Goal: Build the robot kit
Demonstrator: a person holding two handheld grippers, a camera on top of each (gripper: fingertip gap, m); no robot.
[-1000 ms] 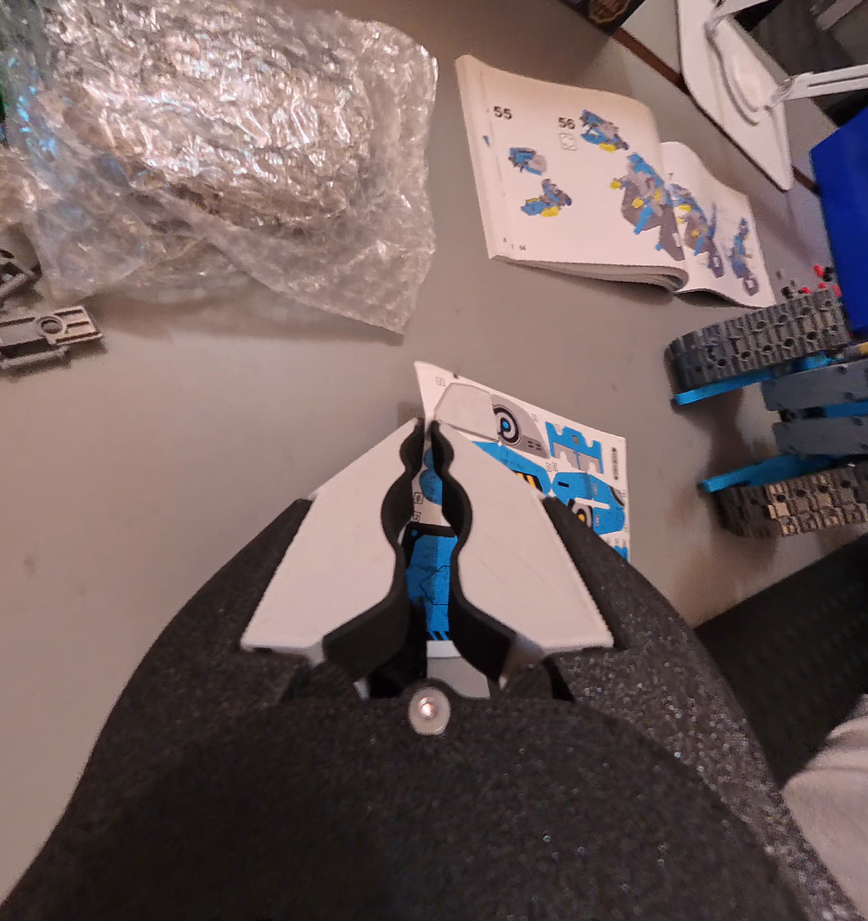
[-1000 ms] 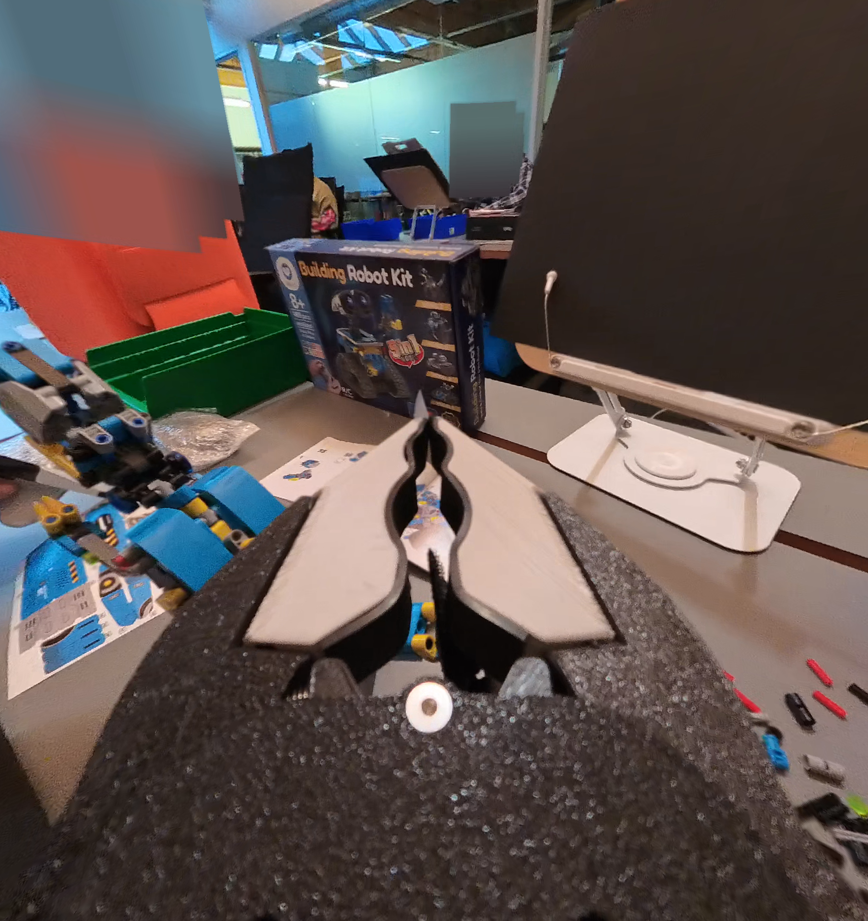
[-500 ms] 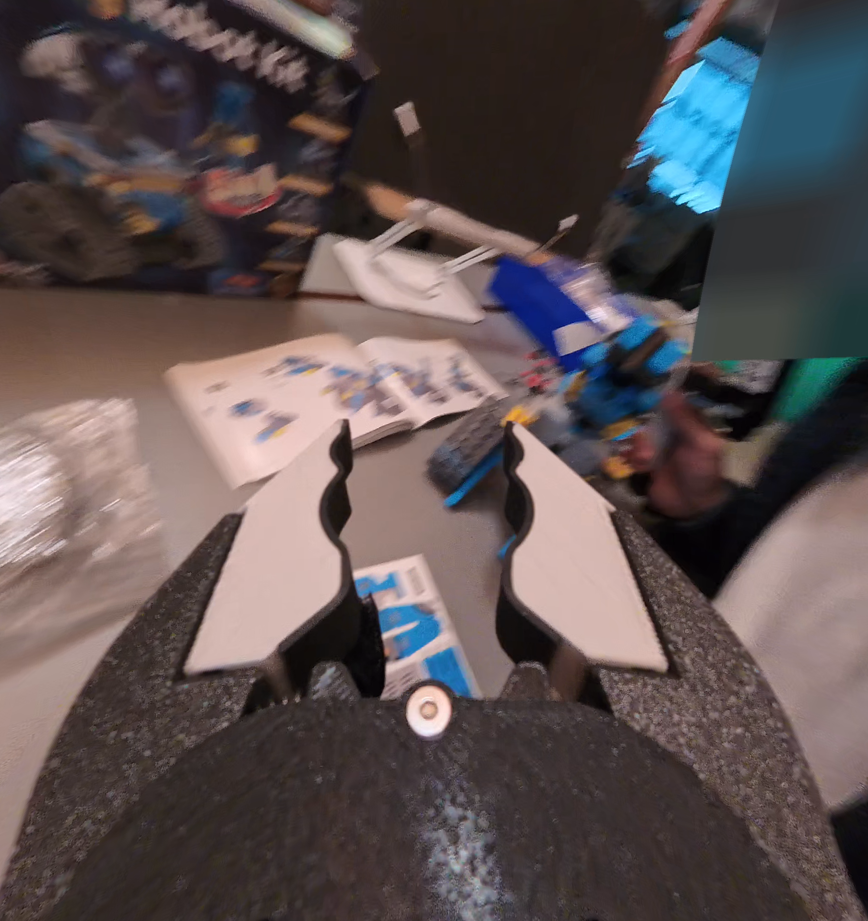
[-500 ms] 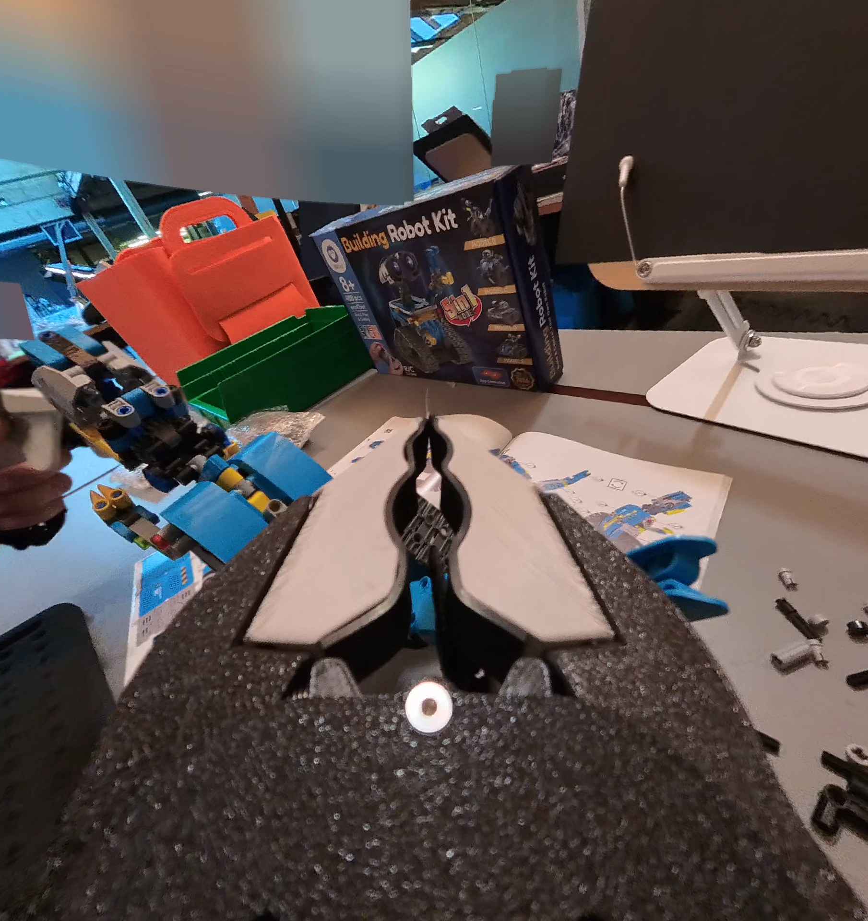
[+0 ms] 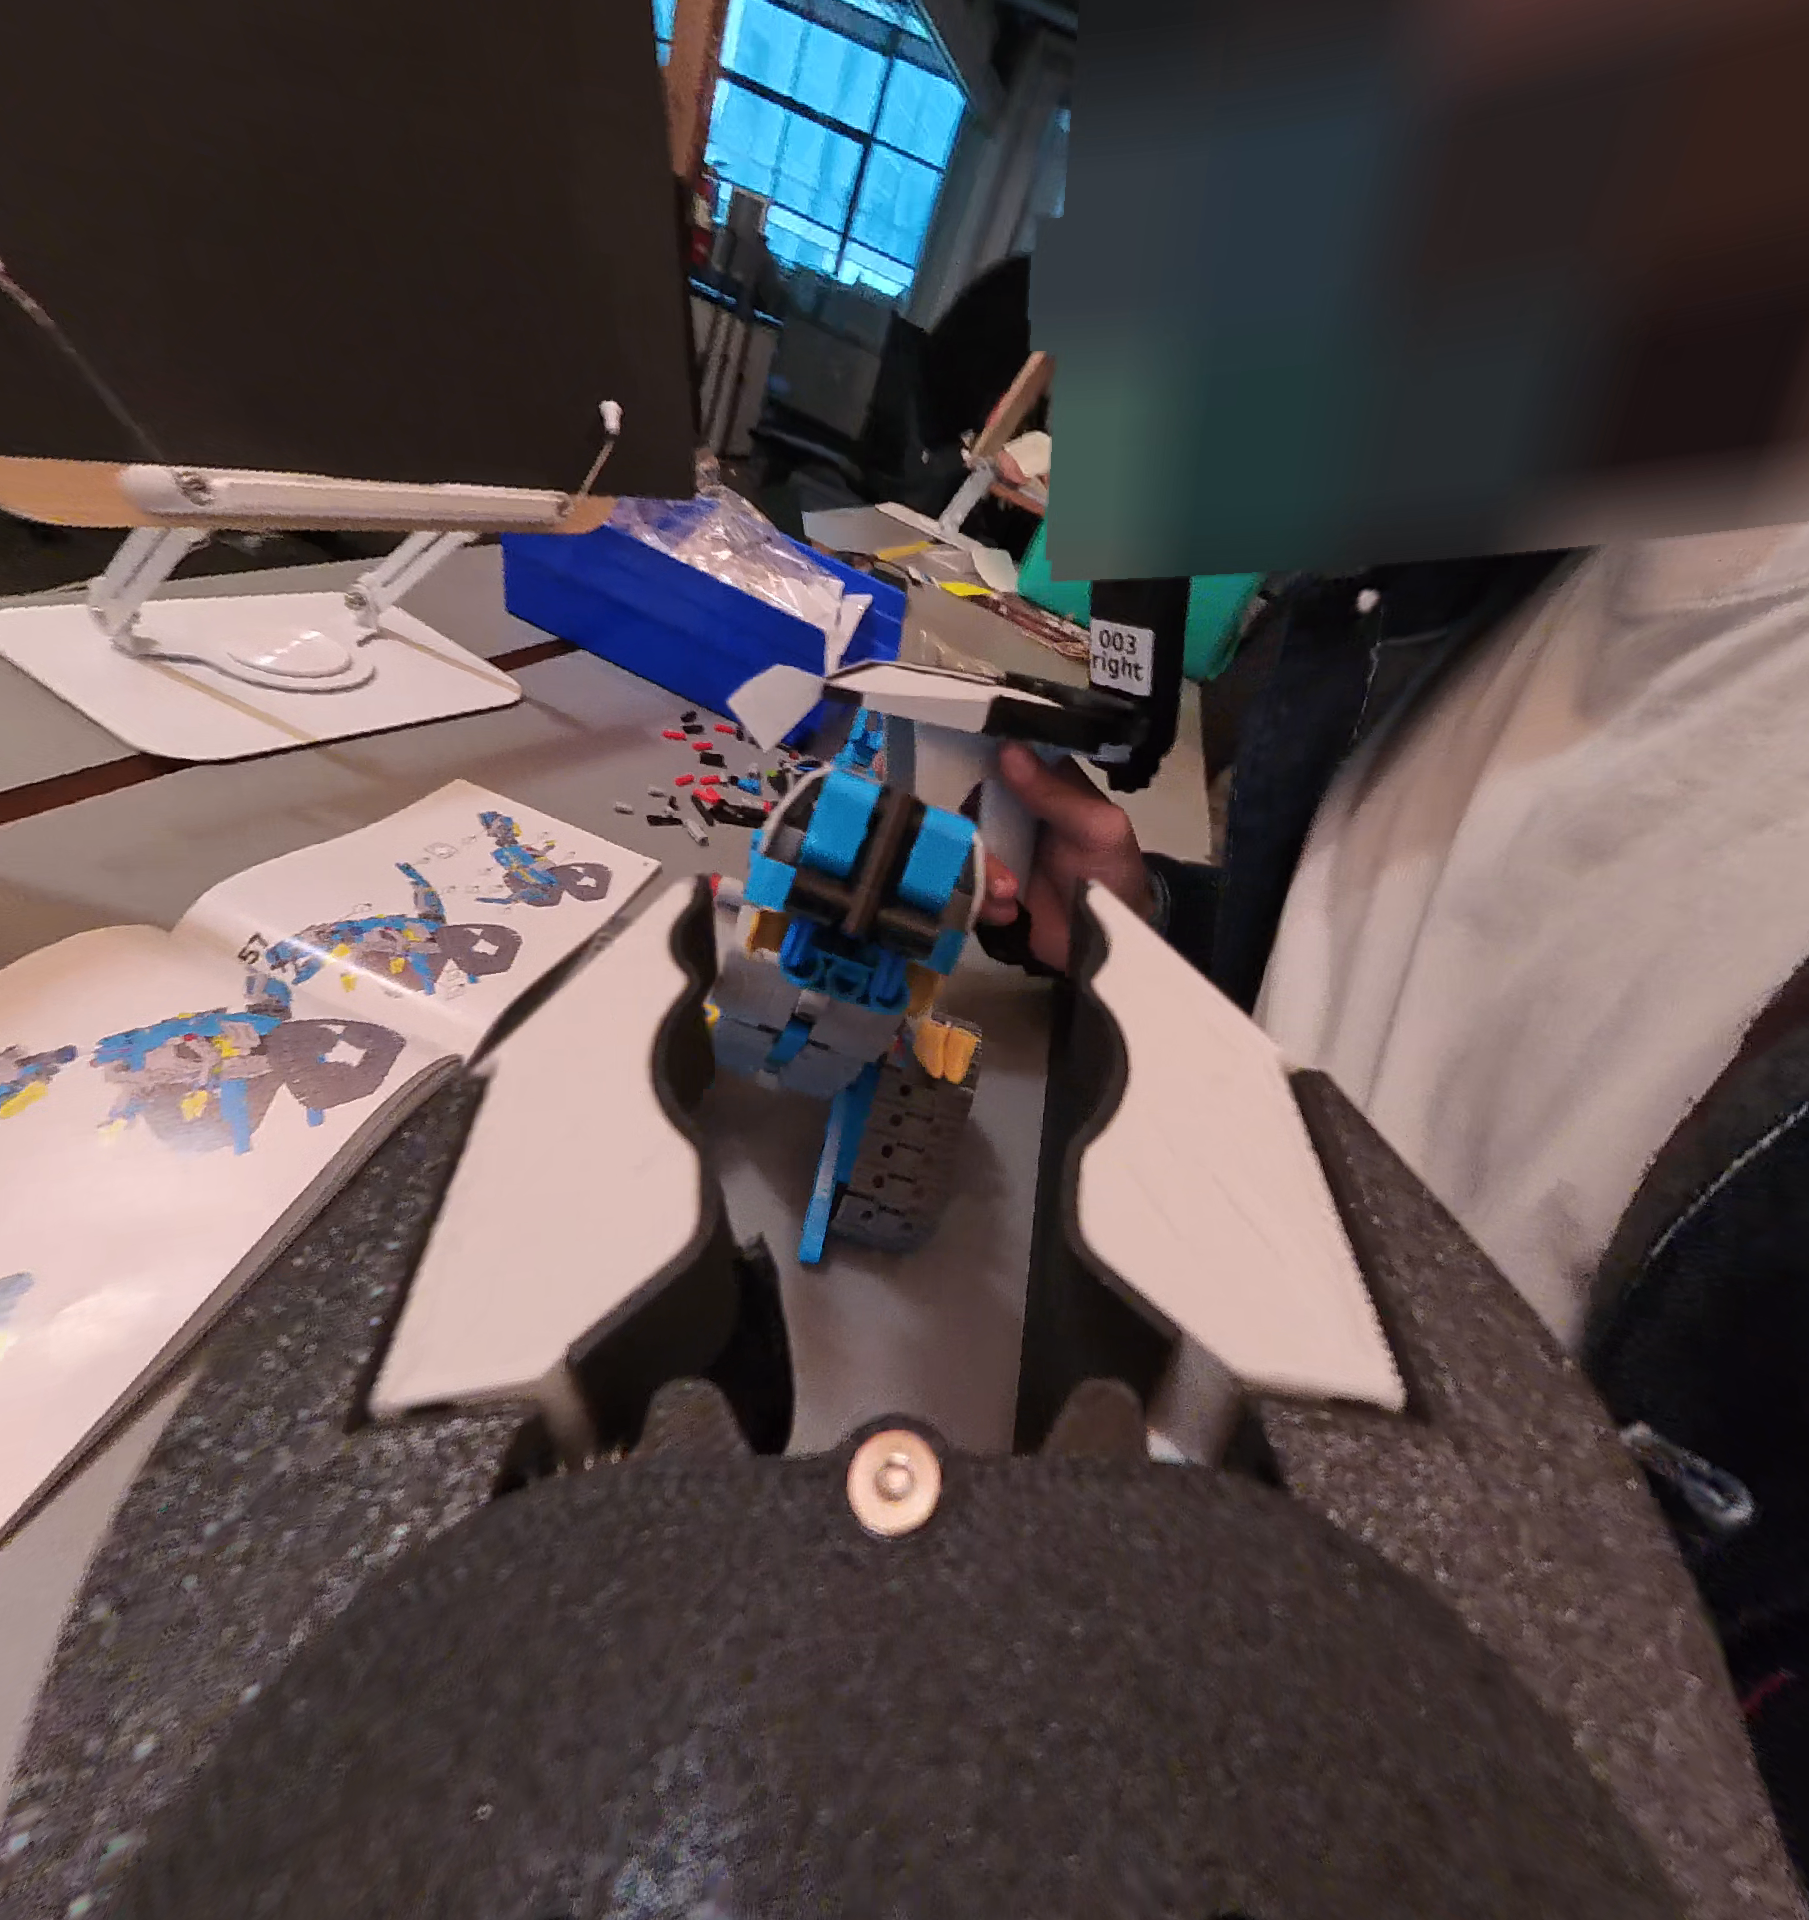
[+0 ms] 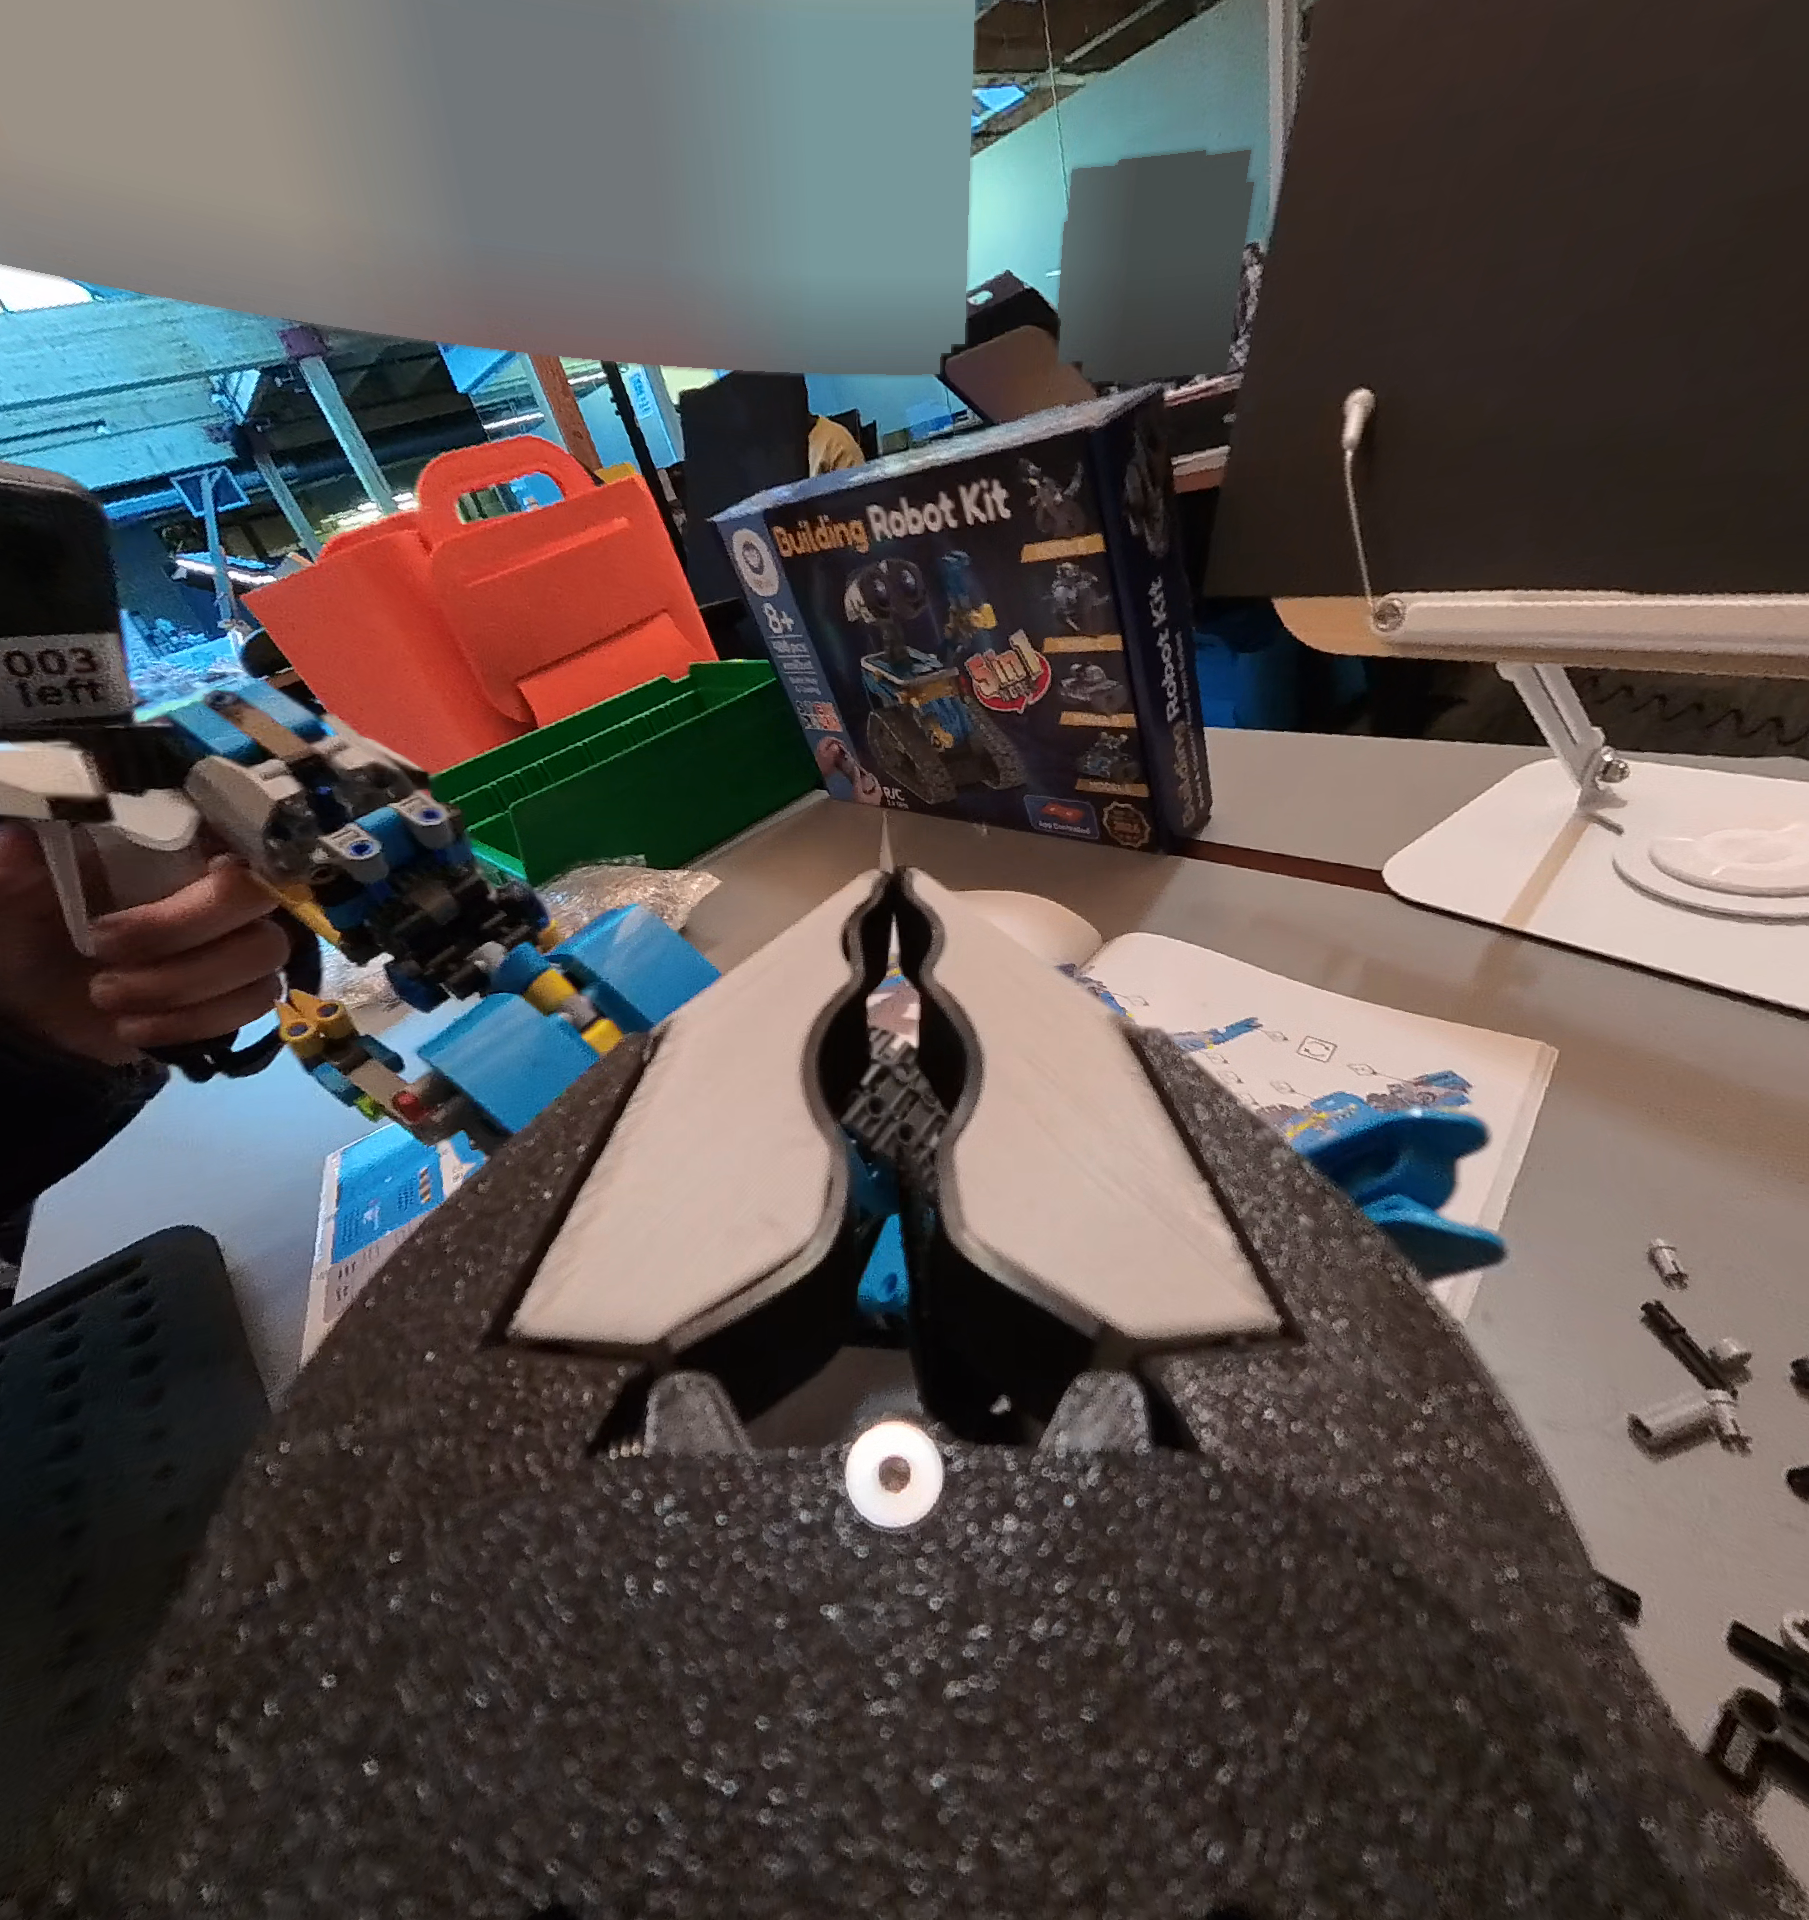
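A blue, grey and yellow brick-built robot model (image 5: 858, 935) stands on its grey tread on the table. My left gripper (image 5: 889, 904) is open, and the model sits just beyond its fingertips, between their lines. In the right wrist view the left gripper (image 6: 152, 800), held by a hand, is right at the model's upper part (image 6: 380, 873). My right gripper (image 6: 895, 883) is shut, and part of the grey tread (image 6: 895, 1101) shows through the gap behind its tips. In the left wrist view the right gripper (image 5: 806, 701) hovers just above the model's head.
An open instruction booklet (image 5: 256, 1018) lies left of the model. Small loose parts (image 6: 1710, 1403) lie to the right, by a blue bin (image 5: 671, 613). A kit box (image 6: 983, 644), an orange case (image 6: 505, 613), a green bin (image 6: 651, 758) and a white stand base (image 6: 1658, 873) stand behind. A person's torso (image 5: 1502, 831) is close on the right. My hands' fingertips stand some 20 cm from each other.
My left gripper has opened, lifted away from the sticker sheet and swung to face the robot model. My right gripper stayed shut and moved lower over the model's base.
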